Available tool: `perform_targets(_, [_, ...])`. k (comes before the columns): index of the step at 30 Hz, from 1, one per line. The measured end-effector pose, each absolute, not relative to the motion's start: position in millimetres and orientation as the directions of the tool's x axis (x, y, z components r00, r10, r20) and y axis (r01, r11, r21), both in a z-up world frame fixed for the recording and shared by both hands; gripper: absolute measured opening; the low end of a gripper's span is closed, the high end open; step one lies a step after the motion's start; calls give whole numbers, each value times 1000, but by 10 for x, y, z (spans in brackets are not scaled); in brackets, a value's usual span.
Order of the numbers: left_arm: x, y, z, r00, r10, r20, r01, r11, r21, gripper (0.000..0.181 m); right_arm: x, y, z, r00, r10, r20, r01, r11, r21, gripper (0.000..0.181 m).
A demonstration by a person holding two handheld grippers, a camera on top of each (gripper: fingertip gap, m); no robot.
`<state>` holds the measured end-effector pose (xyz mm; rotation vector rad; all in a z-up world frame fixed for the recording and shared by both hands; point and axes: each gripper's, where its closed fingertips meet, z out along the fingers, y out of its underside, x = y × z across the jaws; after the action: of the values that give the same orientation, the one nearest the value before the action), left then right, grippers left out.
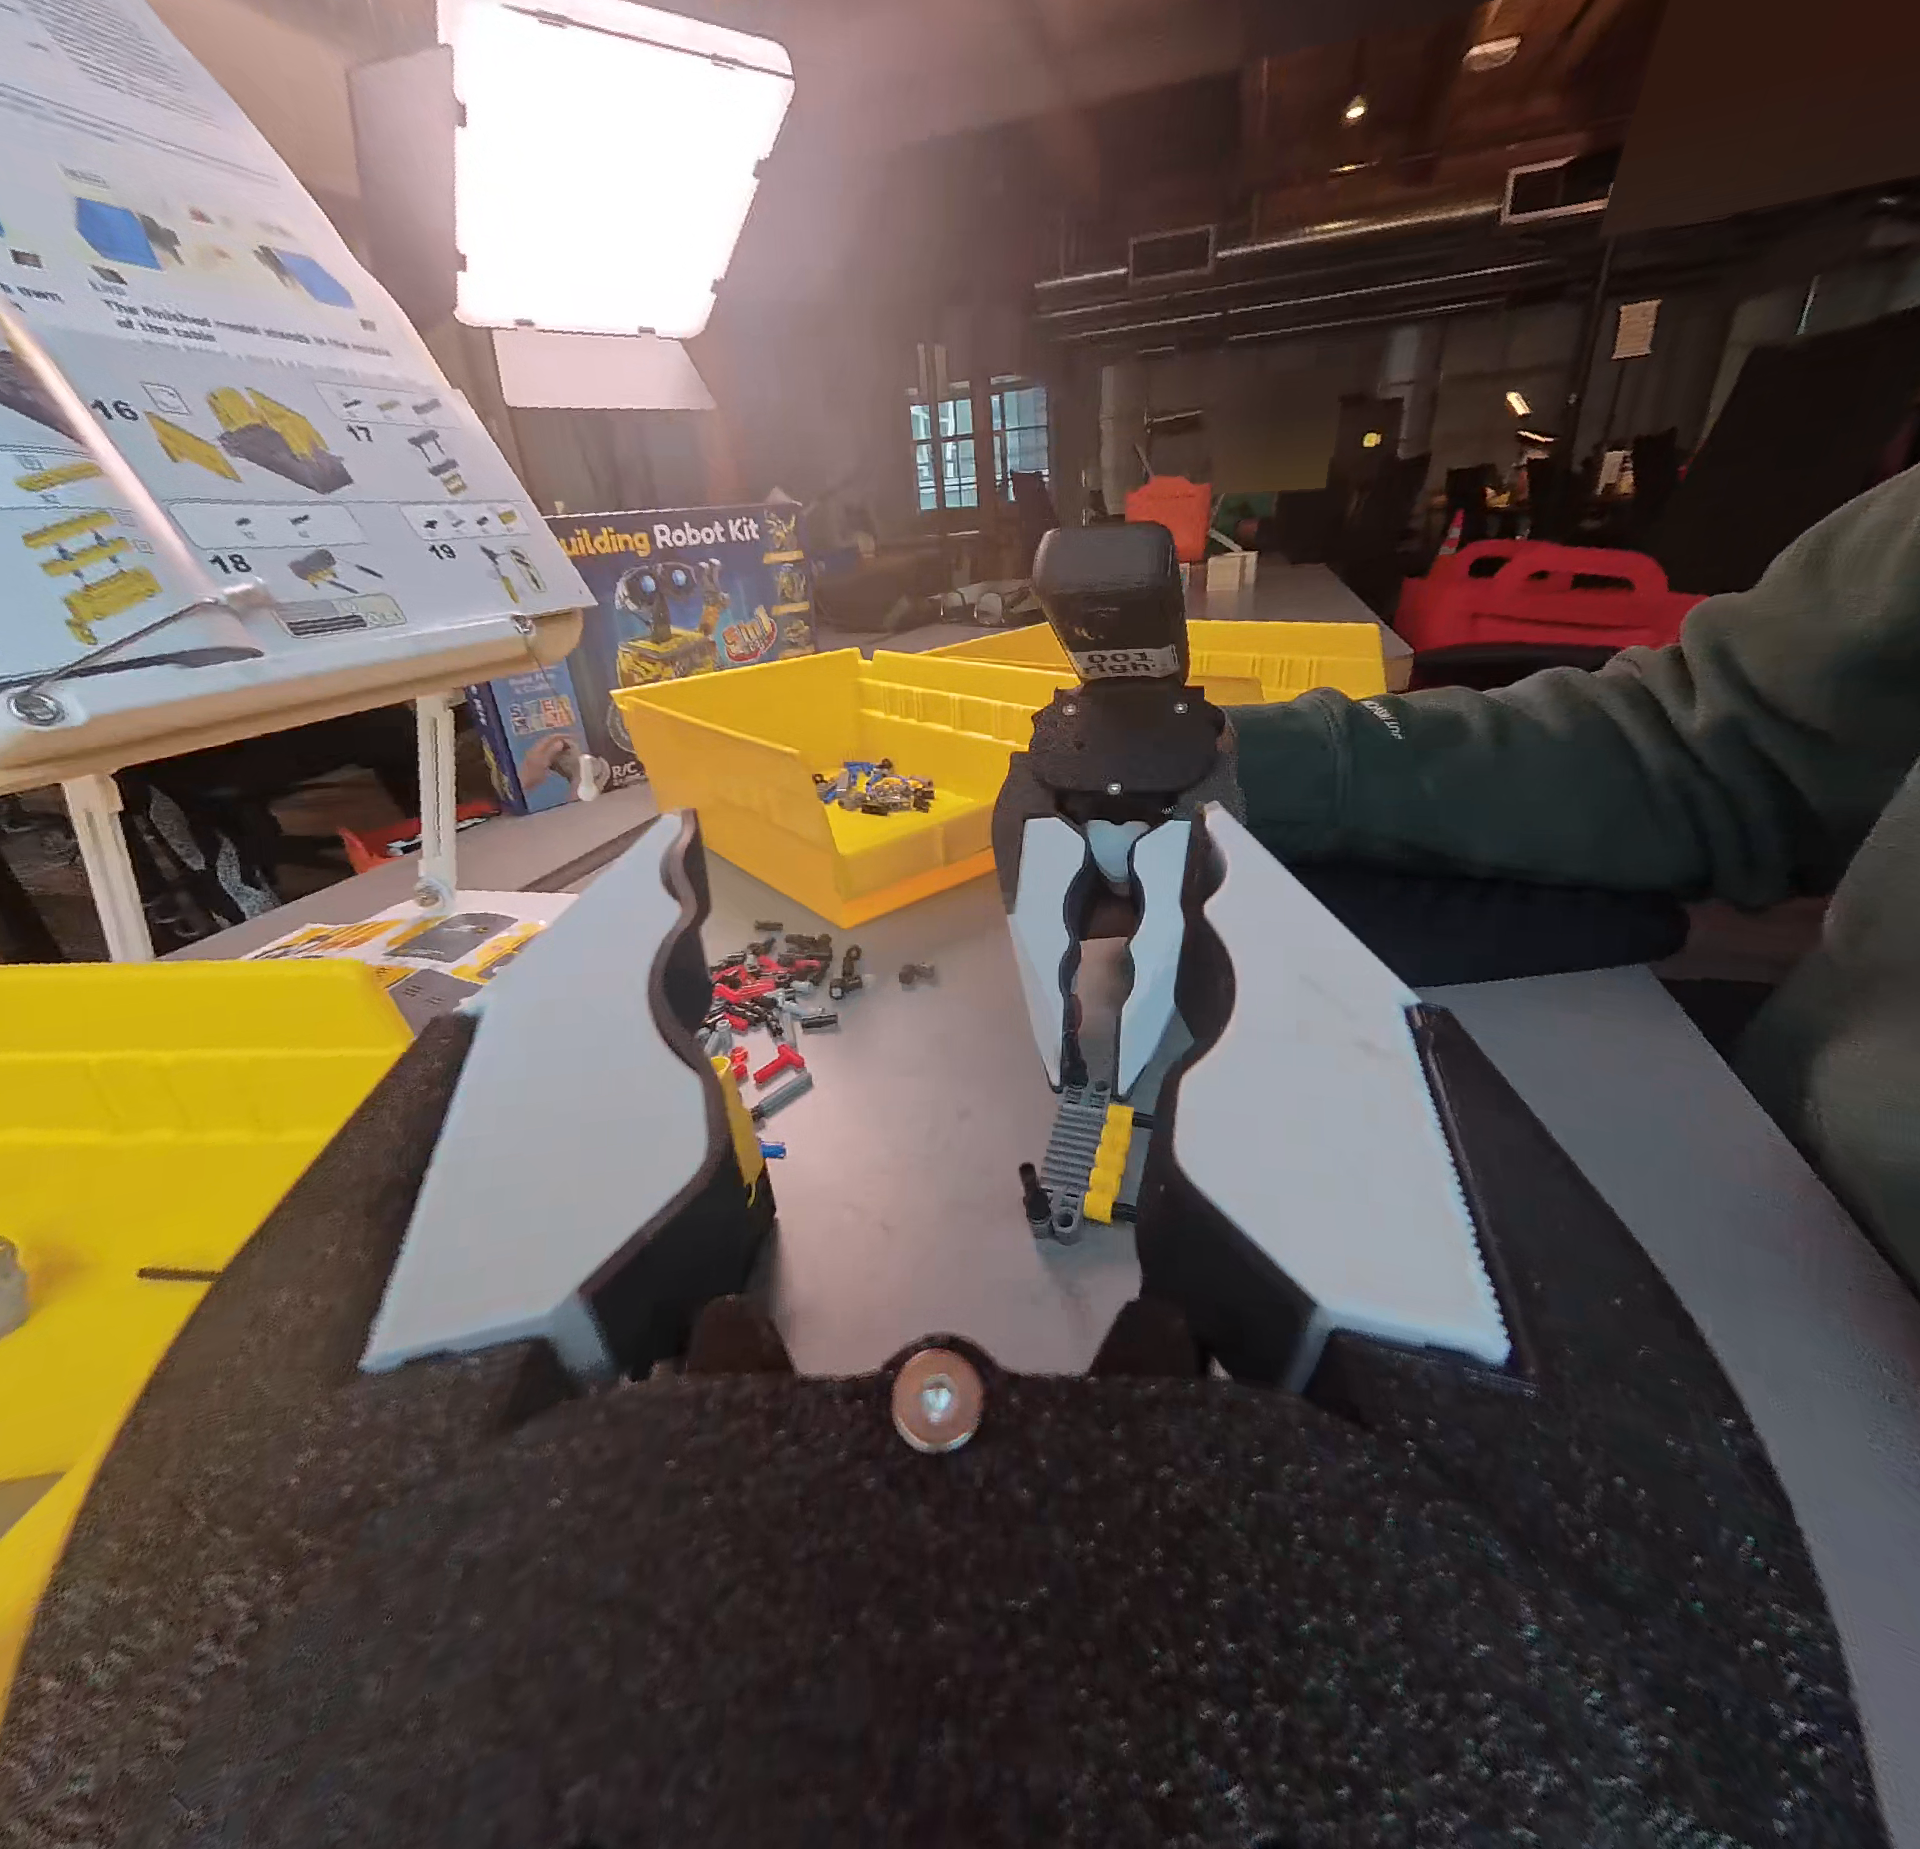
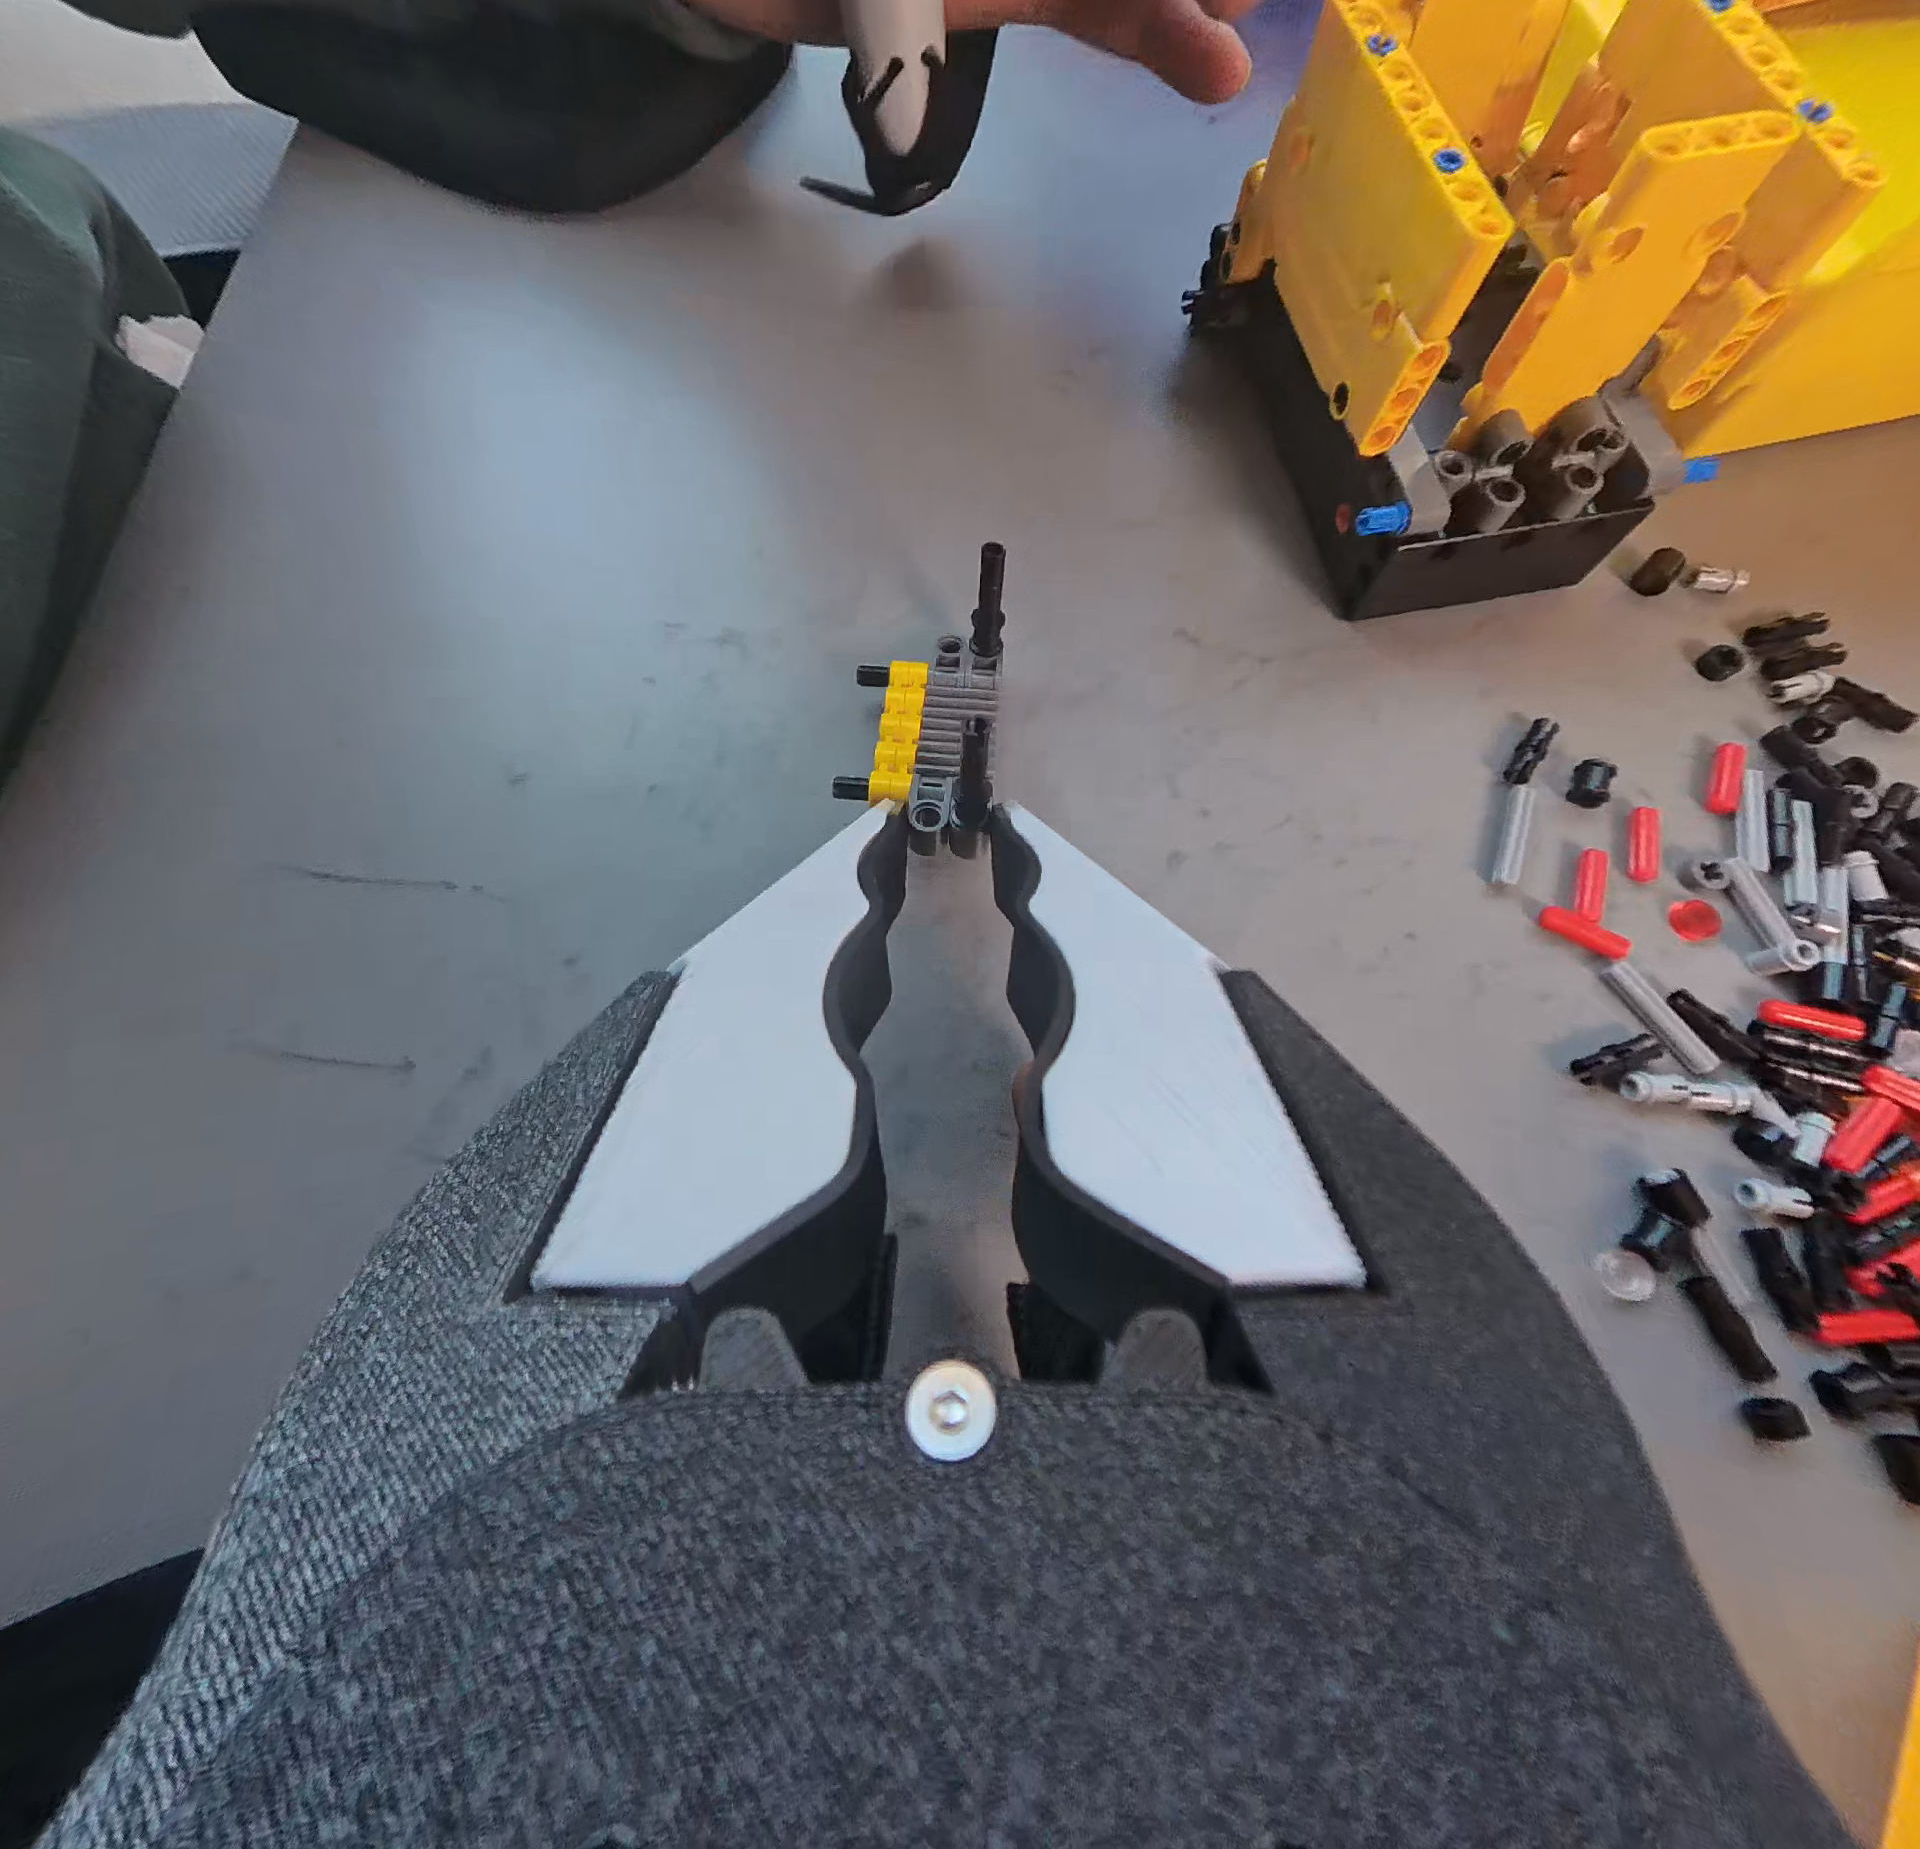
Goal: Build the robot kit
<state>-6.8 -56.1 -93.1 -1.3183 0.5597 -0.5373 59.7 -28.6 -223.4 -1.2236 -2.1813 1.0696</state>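
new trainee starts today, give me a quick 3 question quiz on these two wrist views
1. True or false: the right gripper is shut on the small grey and yellow assembly.
2. The left gripper is: A) open, holding nothing B) shut on a red pin C) out of view.
3. Fill in: the loose pile of pins lies on the ____, not in a yellow bin.

Key: 1 true; 2 A; 3 table.
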Motion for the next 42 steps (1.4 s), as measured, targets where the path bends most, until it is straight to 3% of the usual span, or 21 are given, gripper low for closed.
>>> perform_targets(6, [-143, -553, -946, 780, -617, -102, 10, 175, -984, 42, 618, -347, -2238, -546, 838, 15, 511, 347, -786, 15])
perform_targets(12, [-60, -495, -1353, 758, -627, -179, -202, 36, -979, 0, 624, -448, -2256, -569, 822, 16, 500, 362, -787, 15])
perform_targets(15, [26, -505, -1706, 732, -659, -176, -337, -124, -933, 3, 639, -465, -2306, -580, 814, 35, 500, 390, -773, 15])
perform_targets(20, [196, -592, -2038, 658, -736, -159, -471, -237, -850, 11, 637, -514, -2262, -604, 796, 42, 463, 393, -794, 15])
perform_targets(27, [312, -711, -2083, 621, -779, -90, -471, -280, -837, 2, 646, -511, -2307, -604, 796, 52, 479, 414, -774, 15])
perform_targets(30, [343, -747, -2005, 620, -784, -32, -426, -302, -853, 19, 655, -464, -2320, -597, 800, 68, 486, 427, -763, 15])
perform_targets(34, [397, -749, -2114, 613, -790, 9, -439, -351, -827, 29, 645, -474, -2315, -604, 793, 82, 471, 438, -766, 15])
perform_targets(40, [367, -631, -2254, 636, -759, -140, -552, -322, -769, 3, 628, -435, -2321, -600, 785, 154, 443, 486, -753, 15])
perform_targets(42, [366, -621, -2250, 636, -752, -176, -573, -307, -760, 3, 624, -421, -2330, -596, 784, 171, 442, 499, -746, 15])
